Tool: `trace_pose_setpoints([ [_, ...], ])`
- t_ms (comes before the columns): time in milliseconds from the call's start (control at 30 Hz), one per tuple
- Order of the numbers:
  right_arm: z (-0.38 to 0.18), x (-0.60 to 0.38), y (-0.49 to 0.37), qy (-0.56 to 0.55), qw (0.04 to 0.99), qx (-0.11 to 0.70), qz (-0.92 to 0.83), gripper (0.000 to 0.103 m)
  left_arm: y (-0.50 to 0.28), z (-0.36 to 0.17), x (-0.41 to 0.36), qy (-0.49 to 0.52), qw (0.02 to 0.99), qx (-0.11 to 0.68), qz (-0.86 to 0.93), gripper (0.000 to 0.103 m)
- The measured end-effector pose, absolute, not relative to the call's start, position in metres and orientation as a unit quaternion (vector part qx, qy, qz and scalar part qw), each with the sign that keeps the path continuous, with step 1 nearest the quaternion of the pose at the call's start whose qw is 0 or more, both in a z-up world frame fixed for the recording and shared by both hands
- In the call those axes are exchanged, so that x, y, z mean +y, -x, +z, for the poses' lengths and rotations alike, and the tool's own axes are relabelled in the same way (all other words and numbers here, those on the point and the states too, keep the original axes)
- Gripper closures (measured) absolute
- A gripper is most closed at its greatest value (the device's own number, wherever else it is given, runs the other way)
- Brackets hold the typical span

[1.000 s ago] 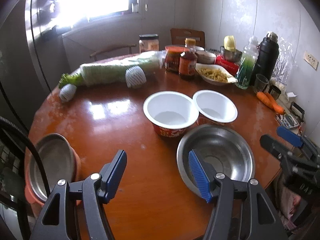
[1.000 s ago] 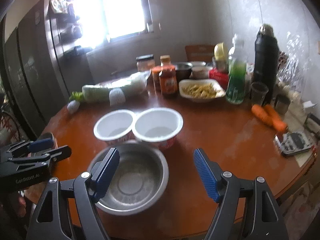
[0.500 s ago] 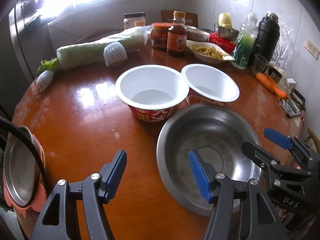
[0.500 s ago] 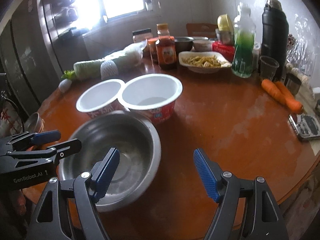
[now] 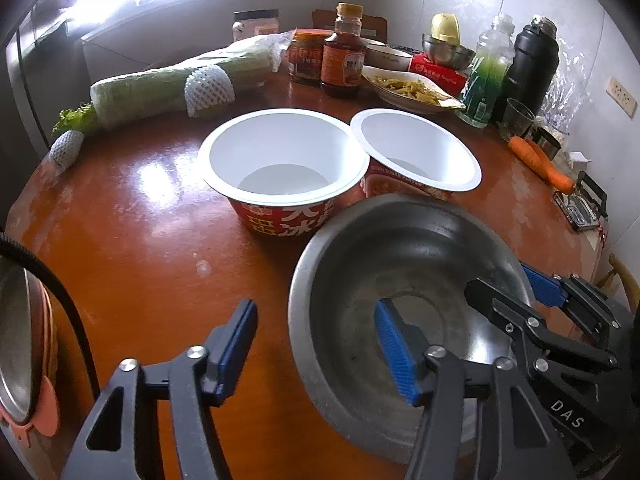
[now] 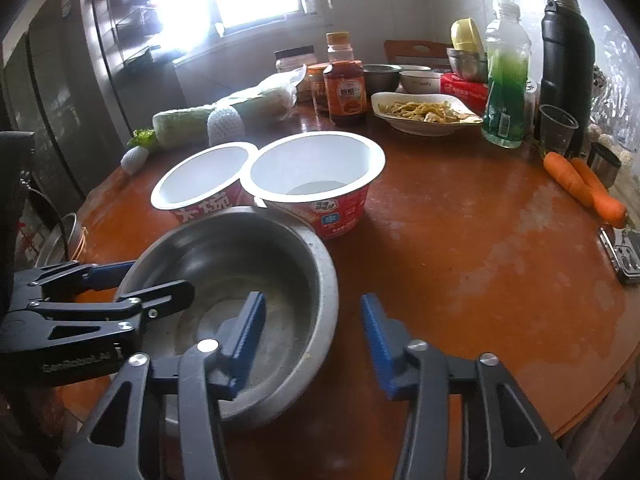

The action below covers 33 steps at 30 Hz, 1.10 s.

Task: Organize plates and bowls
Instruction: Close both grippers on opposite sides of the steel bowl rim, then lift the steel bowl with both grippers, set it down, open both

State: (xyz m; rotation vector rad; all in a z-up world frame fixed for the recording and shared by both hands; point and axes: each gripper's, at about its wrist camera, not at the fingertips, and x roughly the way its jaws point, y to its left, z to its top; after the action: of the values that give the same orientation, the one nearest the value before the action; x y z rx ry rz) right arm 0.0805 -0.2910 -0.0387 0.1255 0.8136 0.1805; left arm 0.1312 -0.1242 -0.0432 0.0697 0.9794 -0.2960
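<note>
The steel bowl (image 5: 404, 312) sits low and right of centre in the left wrist view, on the round wooden table (image 5: 132, 240). Both tongs straddle its rim with jaws open: the left gripper (image 5: 316, 344) has one finger inside the bowl and one outside, and the right gripper (image 6: 312, 332) the same at the other side. Neither has closed on it. Just above it, the two white paper bowls (image 5: 280, 160) stand side by side, rims touching, not stacked. At the left edge, a steel plate (image 5: 16, 344) lies on something orange. In my judgement the organizing has hardly begun; all stacking remains.
</note>
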Motion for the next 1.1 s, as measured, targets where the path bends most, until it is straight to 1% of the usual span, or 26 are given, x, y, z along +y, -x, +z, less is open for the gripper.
trace_pose_setpoints([
  [33,-0.039,-0.29,-0.081,-0.06,0.912,0.395,0.089,0.059,-0.131,-0.044,-0.126,-0.035,0.871,0.469,-0.143,0.051],
  [67,-0.038,-0.289,-0.08,-0.059,0.912,0.395,0.091,0.06,-0.13,-0.044,-0.127,-0.035,0.87,0.469,-0.147,0.054],
  [133,-0.037,-0.285,-0.08,-0.057,0.911,0.396,0.095,0.061,-0.129,-0.045,-0.13,-0.038,0.868,0.47,-0.154,0.068],
  [233,-0.036,-0.279,-0.079,-0.048,0.911,0.398,0.095,0.062,-0.125,-0.046,-0.132,-0.052,0.87,0.467,-0.148,0.069],
  [1100,-0.003,-0.21,-0.066,-0.007,0.914,0.382,0.136,0.062,-0.095,-0.01,-0.056,-0.01,0.893,0.437,-0.106,0.069],
])
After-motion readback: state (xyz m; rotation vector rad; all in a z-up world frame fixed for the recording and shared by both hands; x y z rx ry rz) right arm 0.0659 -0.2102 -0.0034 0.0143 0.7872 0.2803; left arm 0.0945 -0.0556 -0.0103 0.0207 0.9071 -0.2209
